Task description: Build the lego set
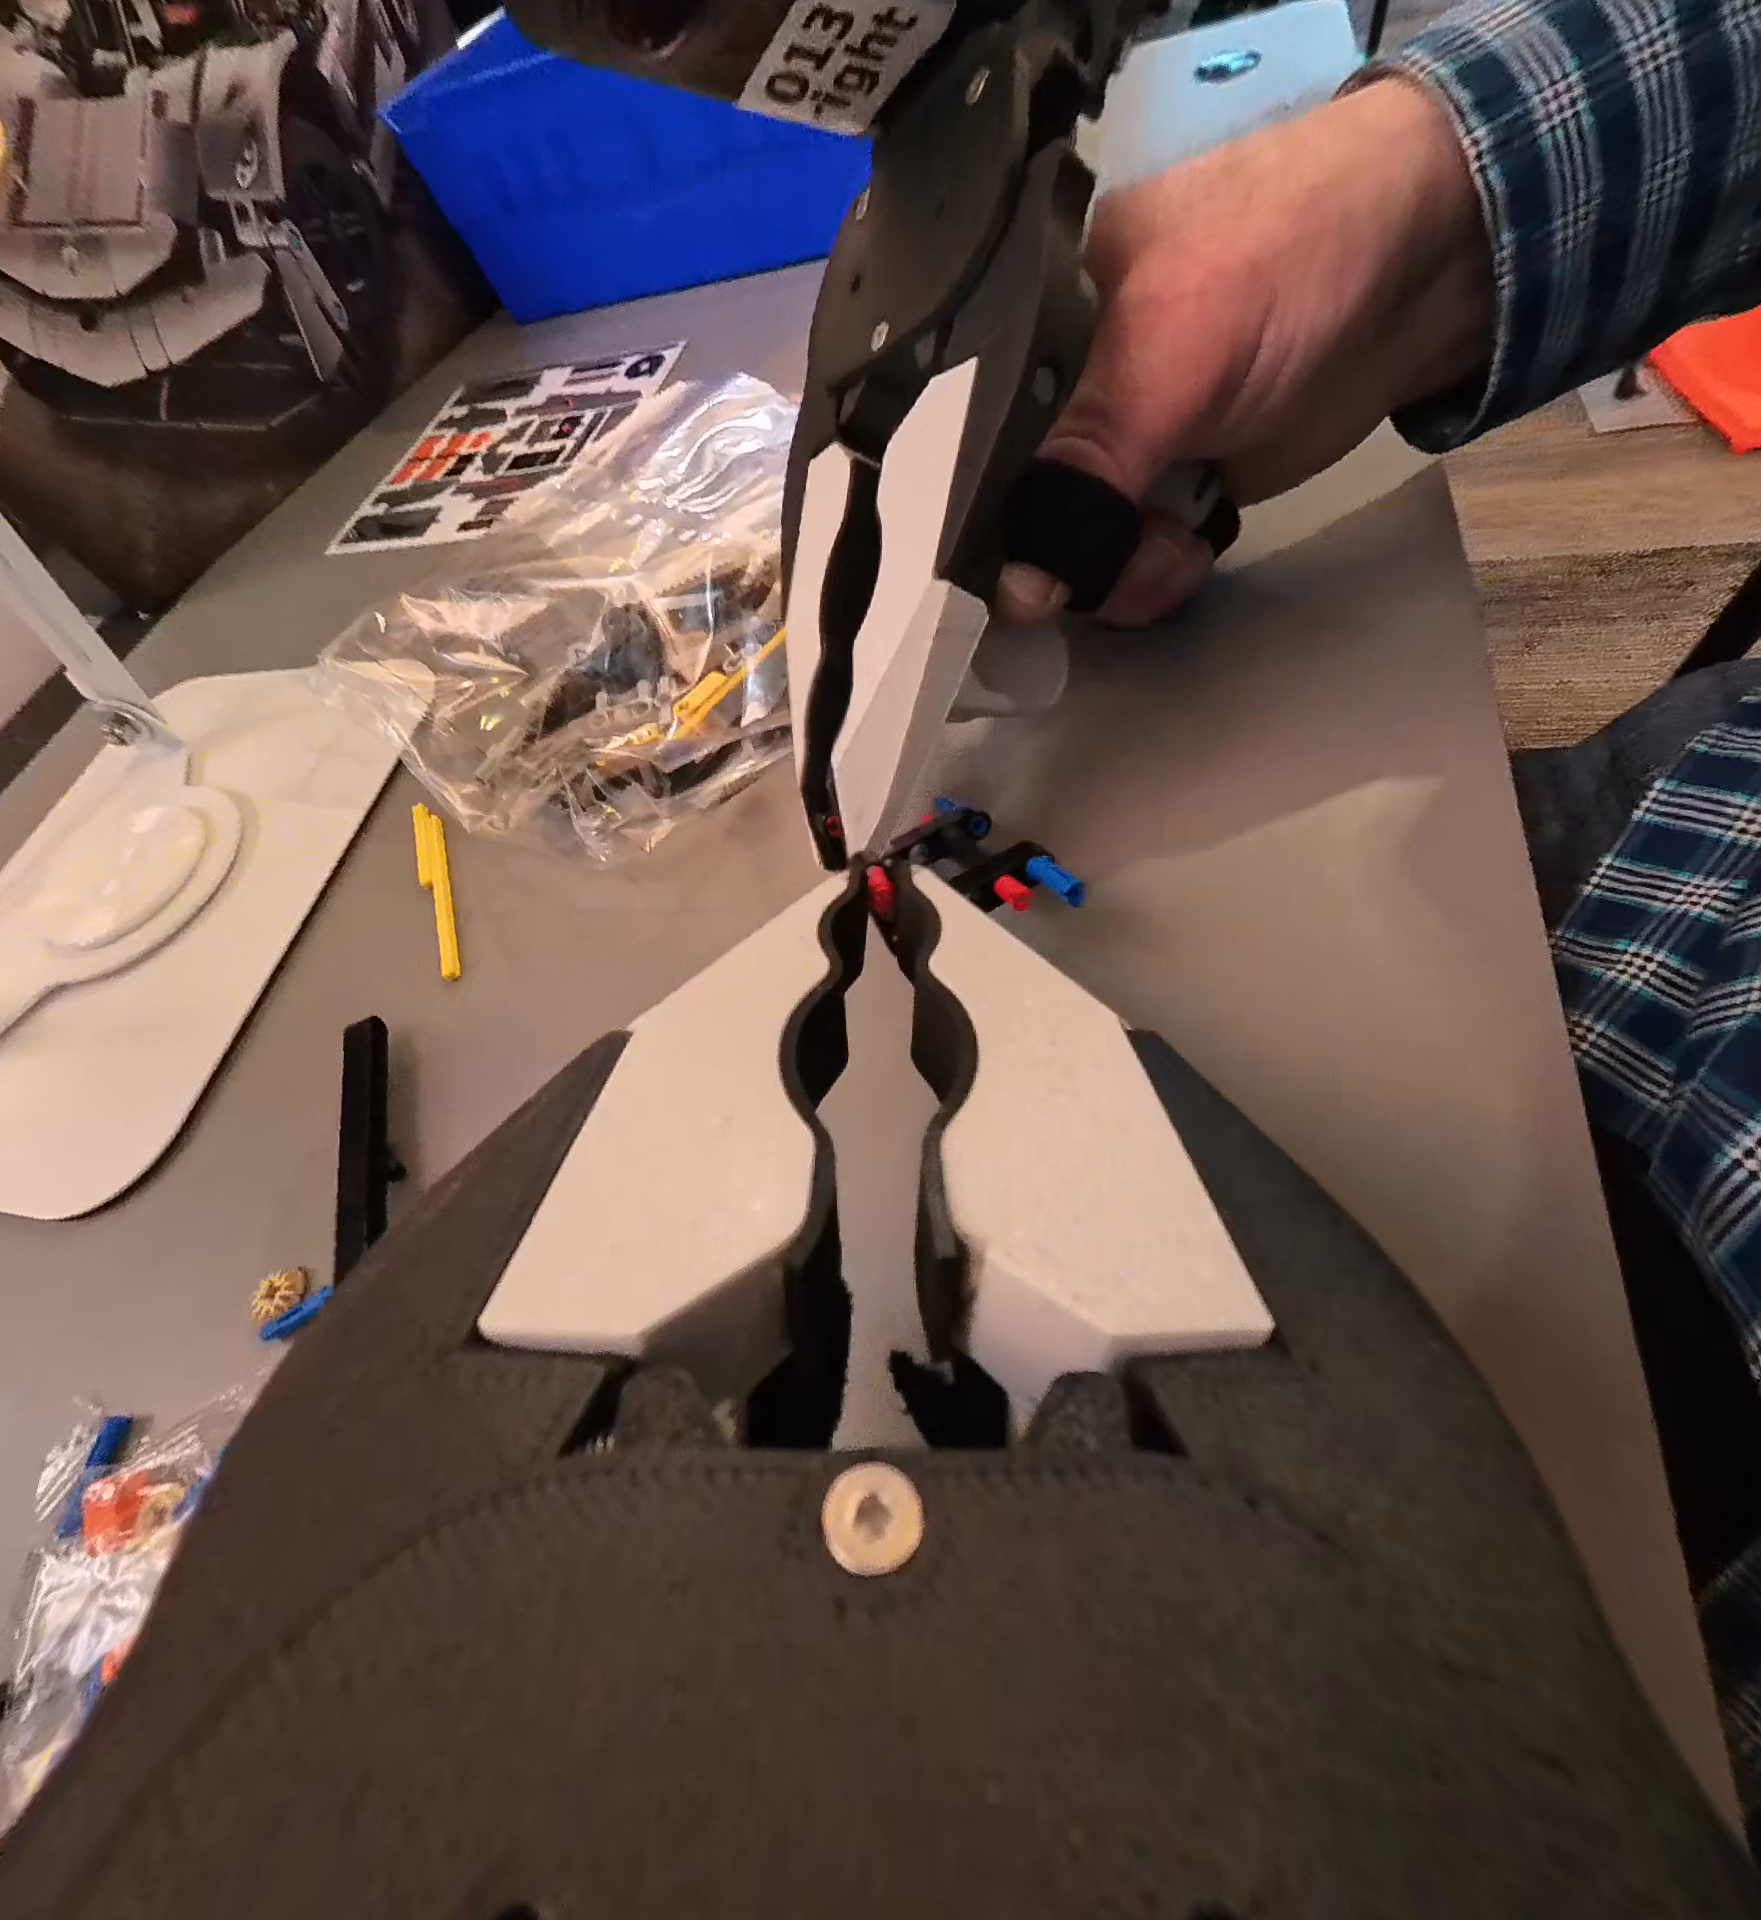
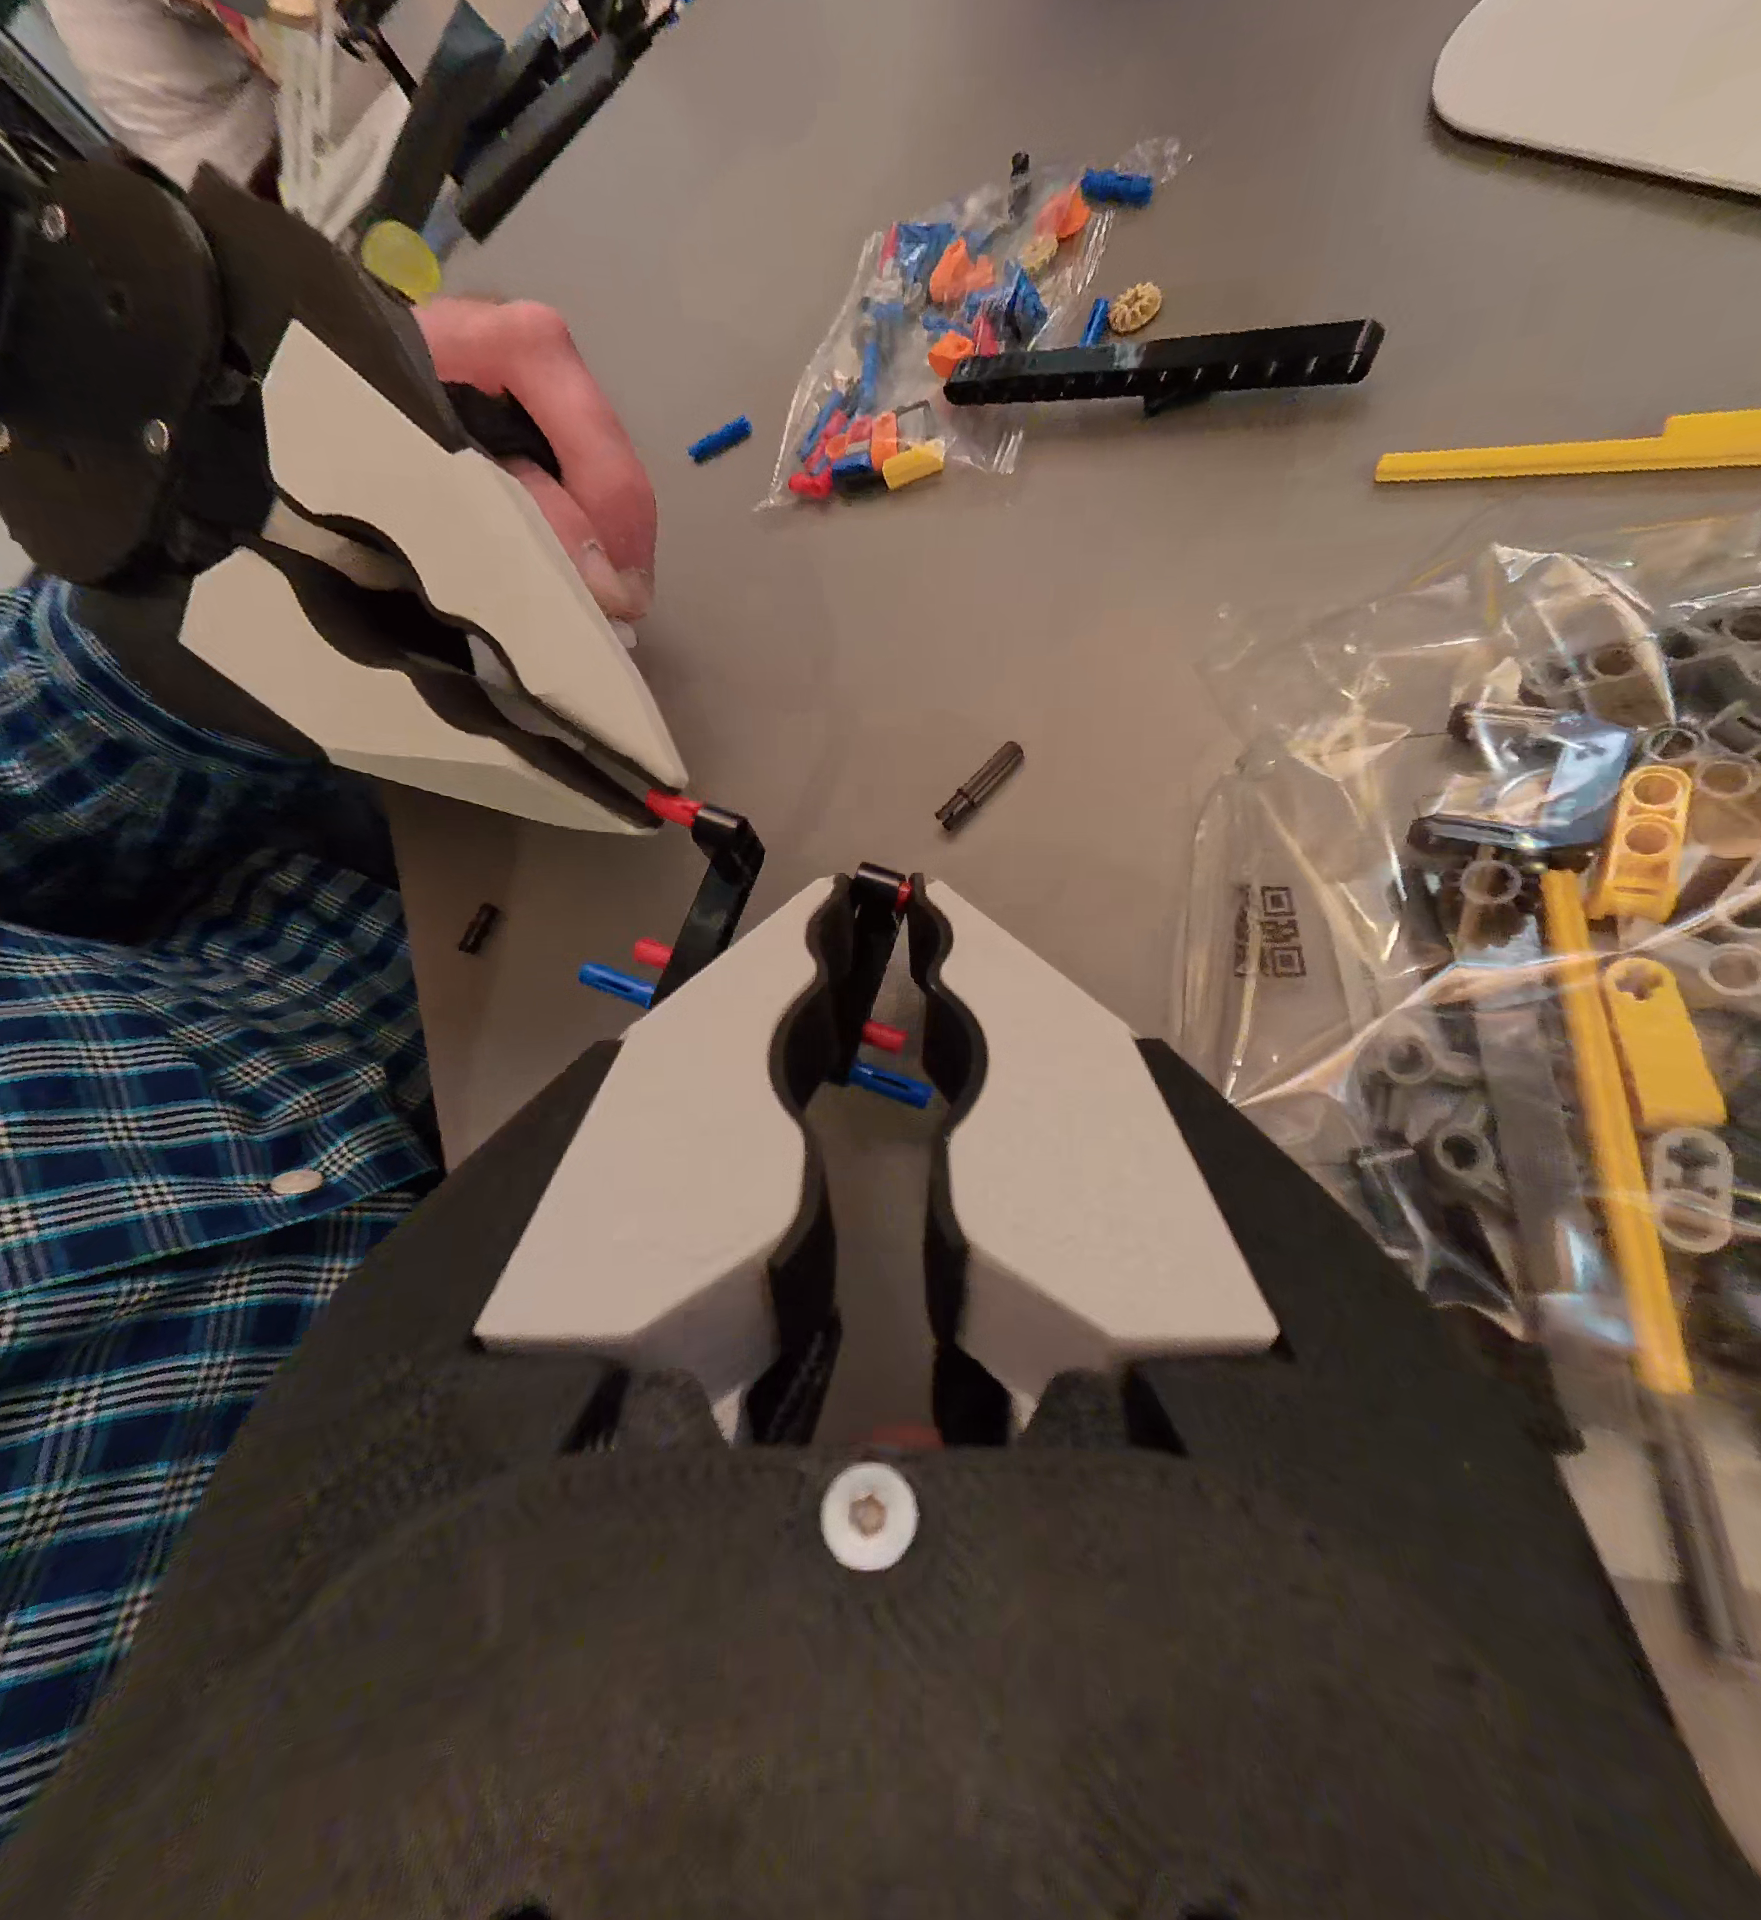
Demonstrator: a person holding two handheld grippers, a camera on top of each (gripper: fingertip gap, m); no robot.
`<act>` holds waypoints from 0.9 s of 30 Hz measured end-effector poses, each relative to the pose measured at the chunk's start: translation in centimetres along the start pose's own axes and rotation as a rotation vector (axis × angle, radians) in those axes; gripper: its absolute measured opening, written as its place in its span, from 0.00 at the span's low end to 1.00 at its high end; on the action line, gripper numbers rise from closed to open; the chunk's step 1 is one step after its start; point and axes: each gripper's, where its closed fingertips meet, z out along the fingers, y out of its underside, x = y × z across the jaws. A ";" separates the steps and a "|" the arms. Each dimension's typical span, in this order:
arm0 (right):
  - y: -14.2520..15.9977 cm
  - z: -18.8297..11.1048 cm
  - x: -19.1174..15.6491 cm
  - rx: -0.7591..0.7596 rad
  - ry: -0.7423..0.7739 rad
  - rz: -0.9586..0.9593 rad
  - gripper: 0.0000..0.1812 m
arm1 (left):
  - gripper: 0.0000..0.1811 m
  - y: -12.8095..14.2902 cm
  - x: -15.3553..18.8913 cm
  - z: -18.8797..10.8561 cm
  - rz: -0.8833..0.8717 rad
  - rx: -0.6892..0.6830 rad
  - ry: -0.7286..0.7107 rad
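Black bent beams with red and blue pins, one pinched in each gripper: the build has barely begun.
Left gripper (image 1: 871, 883) is closed on a red pin of one beam (image 2: 715, 904); right gripper (image 2: 881, 883) clamps the other beam (image 2: 871, 956) just beside it. Beyond the tips, the large parts bag (image 1: 585, 665) and small bag (image 2: 949, 343) stay mostly full.

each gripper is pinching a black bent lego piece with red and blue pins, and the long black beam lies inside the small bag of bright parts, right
Not quite. The long black beam lies on the table beside the small bag of bright parts, not inside it, as the right wrist view shows. The rest holds: the left gripper and the right gripper each pinch a black bent piece carrying red and blue pins.
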 end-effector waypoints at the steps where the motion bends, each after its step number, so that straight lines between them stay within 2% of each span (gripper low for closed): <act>1: -0.1 0.0 -0.1 0.005 -0.009 0.006 0.03 | 0.01 -0.2 0.0 -0.1 0.003 0.010 -0.003; 13: -1.6 -1.0 -0.5 0.066 -0.066 0.037 0.03 | 0.01 -1.9 -0.8 -0.5 0.031 0.063 -0.059; 27: -2.0 -1.3 -0.7 0.096 -0.073 0.020 0.03 | 0.01 -2.1 -1.0 -0.4 0.014 0.068 -0.061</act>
